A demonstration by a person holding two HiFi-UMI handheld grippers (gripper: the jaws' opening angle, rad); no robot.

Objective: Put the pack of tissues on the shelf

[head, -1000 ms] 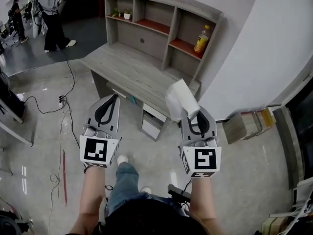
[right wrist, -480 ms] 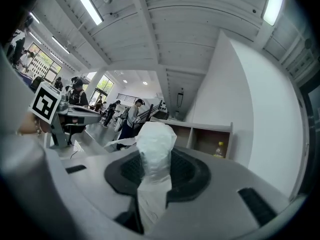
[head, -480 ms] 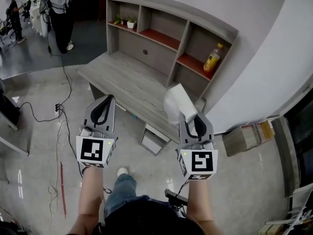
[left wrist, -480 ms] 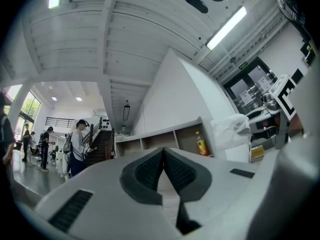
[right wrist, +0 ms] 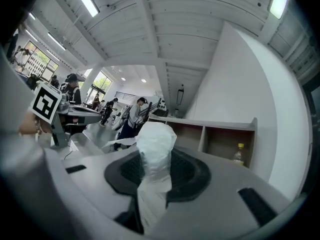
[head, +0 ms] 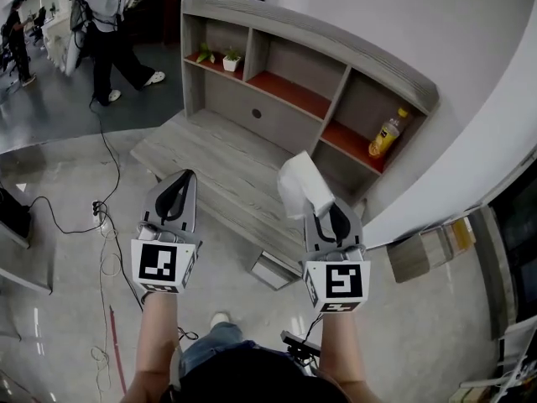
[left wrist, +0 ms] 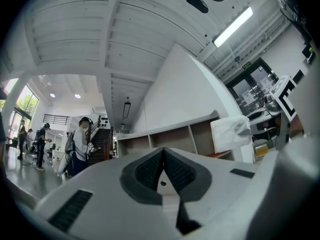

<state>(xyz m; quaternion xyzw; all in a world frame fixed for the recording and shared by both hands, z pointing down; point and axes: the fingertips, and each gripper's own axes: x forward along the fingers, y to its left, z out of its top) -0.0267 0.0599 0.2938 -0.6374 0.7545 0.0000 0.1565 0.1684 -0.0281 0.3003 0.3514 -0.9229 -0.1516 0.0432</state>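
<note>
Over the near edge of the wooden tabletop (head: 220, 154), the right tool (head: 329, 210) is clamped on the pack of tissues (head: 299, 185). The white, slightly crumpled pack sticks up and forward out of its jaws, held in the air short of the shelf (head: 334, 47). Alongside, well apart from it, the left tool (head: 178, 185) has its jaws pressed together with nothing between them. A bottle (head: 385, 134) of orange drink stands in the shelf's right-hand compartment, and small potted plants (head: 221, 57) sit in the far left one. Another person (head: 105, 15) walks across the floor beyond the desk
</note>
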